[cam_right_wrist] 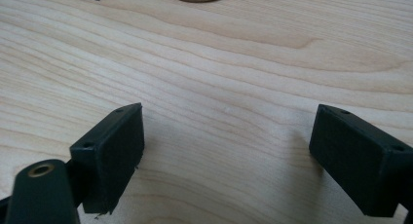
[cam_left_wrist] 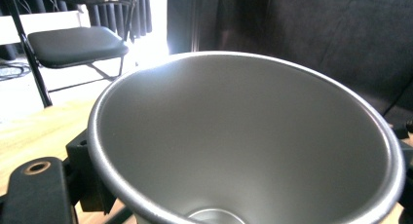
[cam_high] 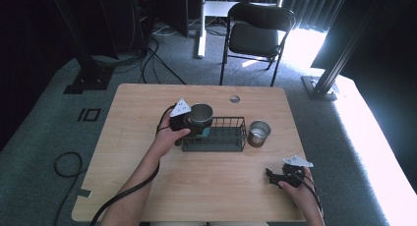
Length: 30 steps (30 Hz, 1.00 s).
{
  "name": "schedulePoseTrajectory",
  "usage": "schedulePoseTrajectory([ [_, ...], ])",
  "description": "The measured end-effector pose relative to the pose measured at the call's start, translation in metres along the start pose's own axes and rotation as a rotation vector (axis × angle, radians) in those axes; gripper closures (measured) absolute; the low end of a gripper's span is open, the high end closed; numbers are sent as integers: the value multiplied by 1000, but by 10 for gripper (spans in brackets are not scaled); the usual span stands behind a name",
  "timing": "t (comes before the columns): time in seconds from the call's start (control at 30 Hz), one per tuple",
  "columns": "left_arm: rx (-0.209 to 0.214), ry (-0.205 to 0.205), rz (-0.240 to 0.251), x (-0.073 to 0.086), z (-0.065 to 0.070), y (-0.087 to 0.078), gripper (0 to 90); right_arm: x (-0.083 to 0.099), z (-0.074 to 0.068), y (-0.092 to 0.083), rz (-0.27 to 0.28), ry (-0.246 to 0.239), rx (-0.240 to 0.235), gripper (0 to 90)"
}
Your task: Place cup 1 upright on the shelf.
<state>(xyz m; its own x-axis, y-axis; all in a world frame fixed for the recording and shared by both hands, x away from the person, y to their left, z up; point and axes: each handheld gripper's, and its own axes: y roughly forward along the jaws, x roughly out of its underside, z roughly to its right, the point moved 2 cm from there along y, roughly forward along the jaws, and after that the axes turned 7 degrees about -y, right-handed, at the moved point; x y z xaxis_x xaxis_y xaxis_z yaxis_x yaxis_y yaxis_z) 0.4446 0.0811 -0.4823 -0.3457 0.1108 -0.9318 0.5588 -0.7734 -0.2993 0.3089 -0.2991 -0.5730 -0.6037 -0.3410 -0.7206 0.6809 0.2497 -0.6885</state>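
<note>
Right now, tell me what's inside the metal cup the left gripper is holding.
Nothing visible: the left gripper view shows the held cup with bare grey walls and part of its bottom. The rest of the bottom is cut off by the frame edge.

I can read no writing, label, brand, number or sign anywhere here. The metal cup point(cam_left_wrist: 253, 136) I am holding is plain inside, the wooden table point(cam_right_wrist: 234, 63) shows bare grain, and the grey plate point(cam_high: 182, 107) on my left gripper carries only small dots, no letters.
</note>
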Motion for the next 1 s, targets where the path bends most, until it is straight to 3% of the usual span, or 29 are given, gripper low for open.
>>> schedulePoseTrajectory([
  [0.33, -14, 44, -19, 10, 5, -1, 106, 0, 0, 0, 0, 0, 0, 124],
  [0.53, -14, 39, -34, 10, 6, -4, 34, 0, 0, 0, 0, 0, 0, 124],
  [1.0, -27, 55, -63, 12, 6, -25, 33, 0, 0, 0, 0, 0, 0, 124],
])
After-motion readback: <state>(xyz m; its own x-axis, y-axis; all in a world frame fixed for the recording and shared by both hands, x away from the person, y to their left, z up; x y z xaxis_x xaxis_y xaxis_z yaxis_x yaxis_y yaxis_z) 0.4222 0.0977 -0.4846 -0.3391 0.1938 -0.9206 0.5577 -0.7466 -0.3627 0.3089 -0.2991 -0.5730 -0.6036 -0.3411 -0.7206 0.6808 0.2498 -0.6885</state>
